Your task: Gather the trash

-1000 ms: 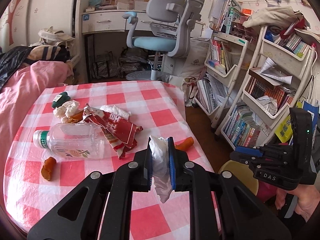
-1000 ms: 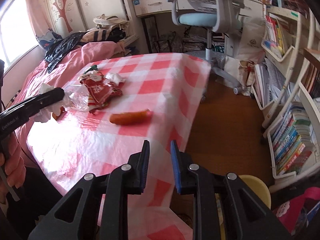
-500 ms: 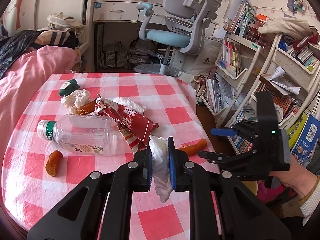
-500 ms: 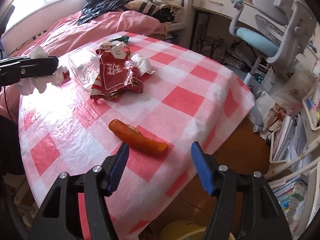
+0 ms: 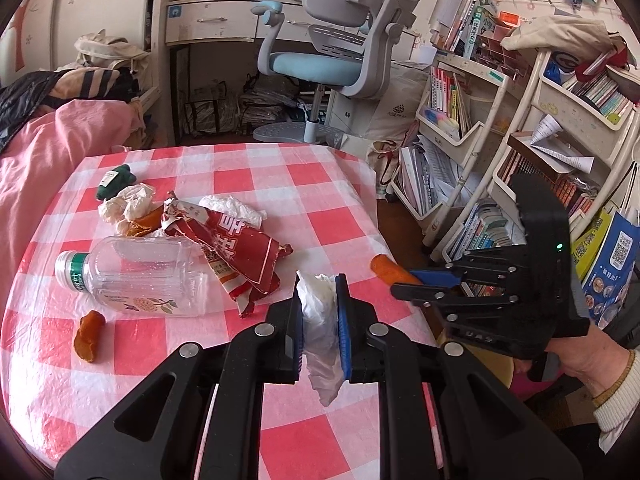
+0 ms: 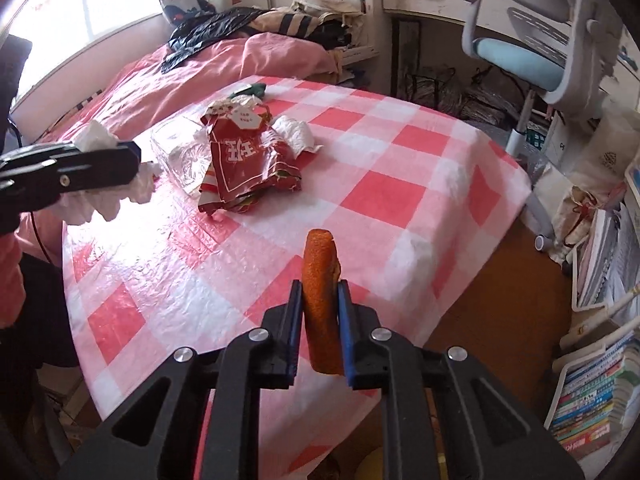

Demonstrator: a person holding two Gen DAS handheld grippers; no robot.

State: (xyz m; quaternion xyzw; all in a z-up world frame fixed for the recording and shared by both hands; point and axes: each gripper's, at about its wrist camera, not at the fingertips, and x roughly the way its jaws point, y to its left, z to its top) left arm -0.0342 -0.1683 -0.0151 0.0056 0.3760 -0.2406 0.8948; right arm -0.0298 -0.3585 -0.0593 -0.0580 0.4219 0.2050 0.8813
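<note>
Bedroom setting; round tabletop (image 5: 320,168) under a red-and-white checked cloth, its right edge falling to bare wooden floor (image 6: 492,280), its left edge against a pink bed (image 6: 224,64).

Left tongs (image 5: 319,320): clamped together on a crumpled white tissue (image 5: 320,320), held above the near part of the cloth; the tissue's tail hangs below the pads.

Right tongs (image 6: 319,316): clamped on an orange sausage-like scrap (image 6: 320,292), which stands roughly upright between the blue pads, over the tabletop's near right edge. From the left wrist view the same tongs (image 5: 404,284) sit just past that edge, with the scrap's end poking toward the cloth.

Remaining on the cloth, grouped left of centre:
- clear plastic bottle (image 5: 140,276), lying on its side, green cap toward the left edge;
- torn red wrapper (image 5: 240,248), overlapping the bottle's end;
- white tissue wads (image 5: 128,208) and (image 5: 234,208), beside the wrapper;
- dark green item (image 5: 116,180), near the far left edge;
- small orange scrap (image 5: 89,336), near the left edge, apart from the bottle.

Open cloth: far right quarter and near strip.

Beyond the far edge: grey-blue desk chair (image 5: 344,52). Right of the floor gap: white book racks (image 5: 520,152).
</note>
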